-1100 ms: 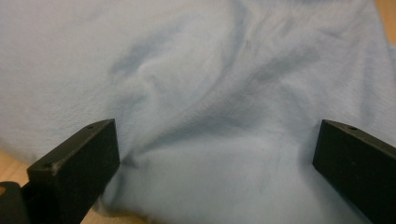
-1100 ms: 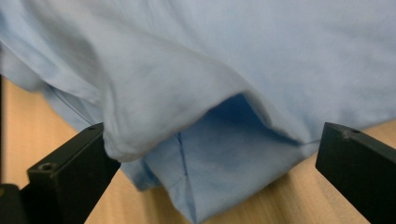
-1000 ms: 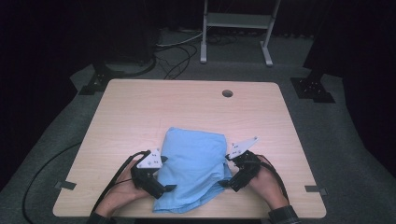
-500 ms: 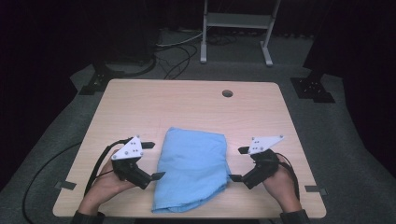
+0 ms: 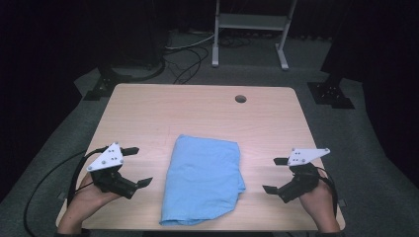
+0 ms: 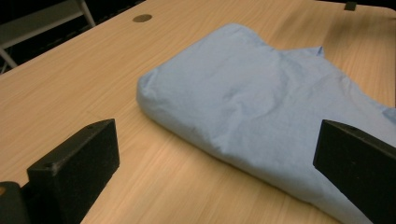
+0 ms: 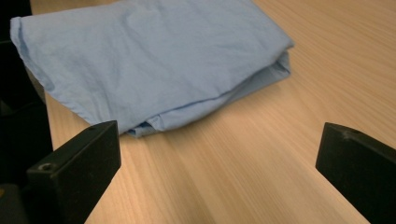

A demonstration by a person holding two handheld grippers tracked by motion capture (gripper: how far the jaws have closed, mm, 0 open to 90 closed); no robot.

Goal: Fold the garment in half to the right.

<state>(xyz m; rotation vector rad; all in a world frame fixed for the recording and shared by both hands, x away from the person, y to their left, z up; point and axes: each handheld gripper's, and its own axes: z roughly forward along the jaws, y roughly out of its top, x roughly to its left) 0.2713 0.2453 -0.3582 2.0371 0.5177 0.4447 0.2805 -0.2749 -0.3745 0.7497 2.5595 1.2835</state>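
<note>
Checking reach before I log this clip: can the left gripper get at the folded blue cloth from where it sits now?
Probably yes. The left gripper is open, apart from the blue cloth, with bare table between them. In the left gripper view the cloth's folded edge lies just ahead between its fingers.

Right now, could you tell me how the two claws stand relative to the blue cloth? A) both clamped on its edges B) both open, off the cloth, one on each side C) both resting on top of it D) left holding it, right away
B: the left claw and right claw are open on either side of the folded blue cloth, with bare table between each and it.
</note>
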